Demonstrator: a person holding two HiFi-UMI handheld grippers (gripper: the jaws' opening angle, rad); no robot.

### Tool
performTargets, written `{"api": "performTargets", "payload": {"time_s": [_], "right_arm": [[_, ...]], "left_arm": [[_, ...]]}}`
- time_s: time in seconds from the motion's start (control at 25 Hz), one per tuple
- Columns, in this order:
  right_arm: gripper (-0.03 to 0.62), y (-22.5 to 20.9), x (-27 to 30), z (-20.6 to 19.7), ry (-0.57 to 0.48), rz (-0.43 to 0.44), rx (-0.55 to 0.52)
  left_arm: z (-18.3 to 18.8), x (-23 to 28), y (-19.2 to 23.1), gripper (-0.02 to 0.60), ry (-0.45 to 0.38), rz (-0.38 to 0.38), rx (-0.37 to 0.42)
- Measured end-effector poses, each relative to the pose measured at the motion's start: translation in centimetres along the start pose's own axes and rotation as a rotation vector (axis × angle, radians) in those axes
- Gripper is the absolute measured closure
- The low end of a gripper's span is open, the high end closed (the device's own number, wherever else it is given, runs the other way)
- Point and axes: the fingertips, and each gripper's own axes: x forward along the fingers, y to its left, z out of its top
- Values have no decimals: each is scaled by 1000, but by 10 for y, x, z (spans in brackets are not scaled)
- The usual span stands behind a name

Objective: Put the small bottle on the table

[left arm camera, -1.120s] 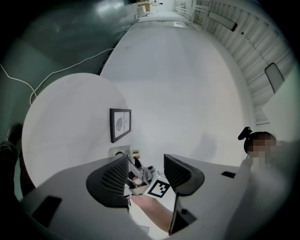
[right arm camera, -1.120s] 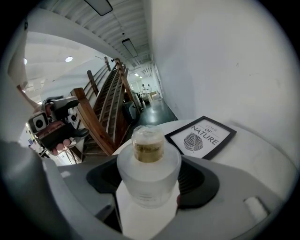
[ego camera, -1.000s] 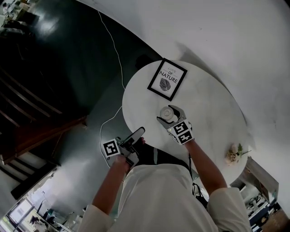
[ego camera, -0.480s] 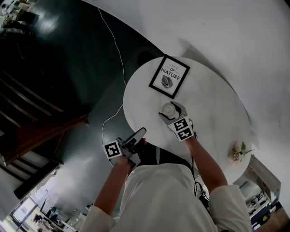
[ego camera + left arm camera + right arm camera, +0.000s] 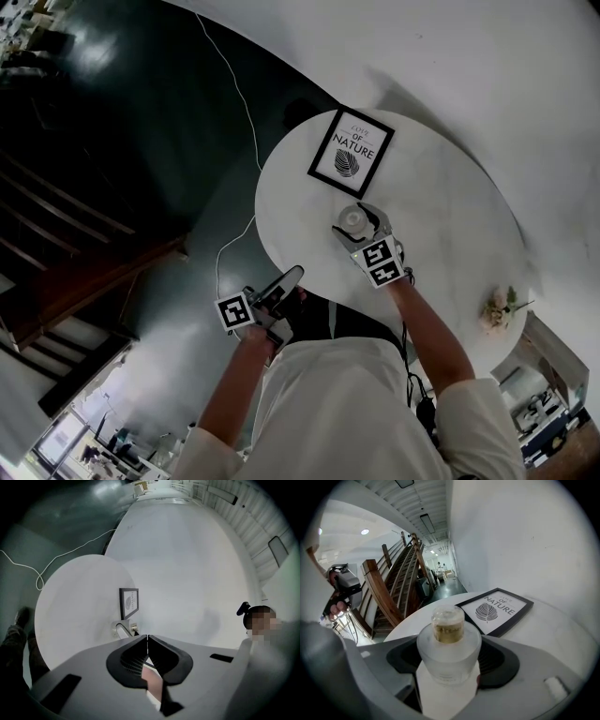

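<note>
The small bottle [image 5: 448, 651] is frosted glass with a clear cap over a gold neck. It stands upright in my right gripper [image 5: 450, 660], whose pads press its sides. In the head view the bottle [image 5: 351, 218] and right gripper [image 5: 356, 223] are over the middle of the round white table [image 5: 441, 216]. Whether the bottle's base touches the top is hidden. My left gripper [image 5: 292, 273] hangs off the table's near left edge. Its jaws are closing and the pads meet in the left gripper view [image 5: 147, 637], with nothing between them.
A black-framed leaf print [image 5: 352, 154] lies flat on the table just beyond the bottle. A small flower sprig [image 5: 497, 307] rests at the table's right rim. A white cable [image 5: 246, 122] runs over the dark floor at left, near a wooden staircase [image 5: 75, 234].
The whole head view has shifted a little. Both grippers keep nearly the same places, and the bottle stays in the right gripper over the table.
</note>
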Motion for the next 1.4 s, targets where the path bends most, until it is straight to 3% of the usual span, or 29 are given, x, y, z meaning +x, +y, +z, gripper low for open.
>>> {"api": "performTargets", "payload": {"time_s": [0.32,0.72,1.04,1.32,1.4], "right_arm": [[246,5,0,-13,36,-43,-69],[243,7,2,-24,91,-88,-158],[220,9,-12,-12,96,-92,-92],[221,28,-62,20,58,-126,-78],[251,33,-77,30,43,-122,-68]], "left_arm": [[-2,-2,-6,575,20,-19,21],[6,-37,-22,575,-11,-44,41],[9,-61,-35,575,-6,-79,81],[0,-69,-50,575,58,-122,139],[-3,-69,-52,575,91,-120,177]]}}
